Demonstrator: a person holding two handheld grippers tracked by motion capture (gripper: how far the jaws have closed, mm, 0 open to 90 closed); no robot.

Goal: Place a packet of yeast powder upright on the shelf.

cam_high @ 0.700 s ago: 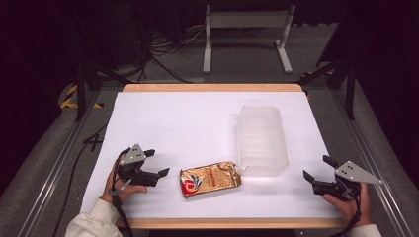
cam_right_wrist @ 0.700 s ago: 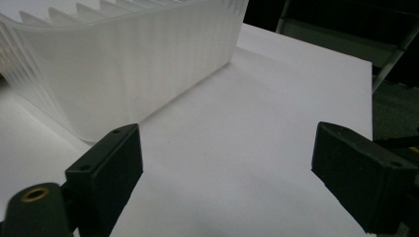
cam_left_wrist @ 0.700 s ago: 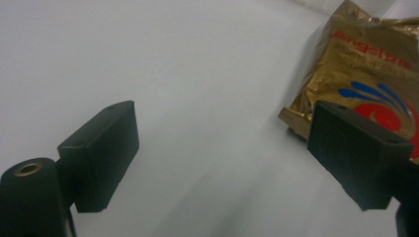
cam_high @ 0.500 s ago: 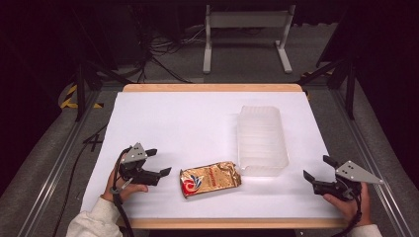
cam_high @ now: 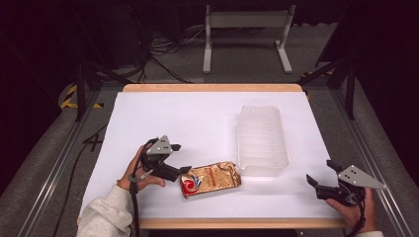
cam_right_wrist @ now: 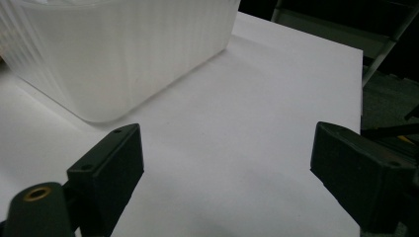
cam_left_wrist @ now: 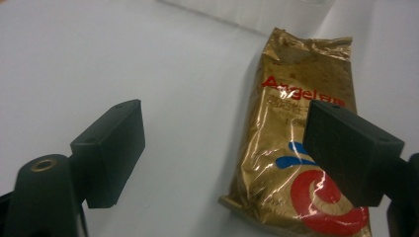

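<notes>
A gold foil packet with red lettering and a red swirl lies flat near the table's front edge. My left gripper hovers at the packet's left end, open, with nothing between its pads. In the left gripper view the packet lies lengthwise under the right jaw, and the left gripper has bare table between its tips. My right gripper rests at the front right, open and holding nothing. In its own view the right gripper faces white tabletop.
A translucent ribbed plastic container stands right of centre, just behind the packet's right end; its corner fills the upper left of the right gripper view. The white table has a wooden front edge. A metal frame stands beyond it.
My left gripper has moved right, up to the packet's left end. The right gripper, the packet and the container have stayed put.
</notes>
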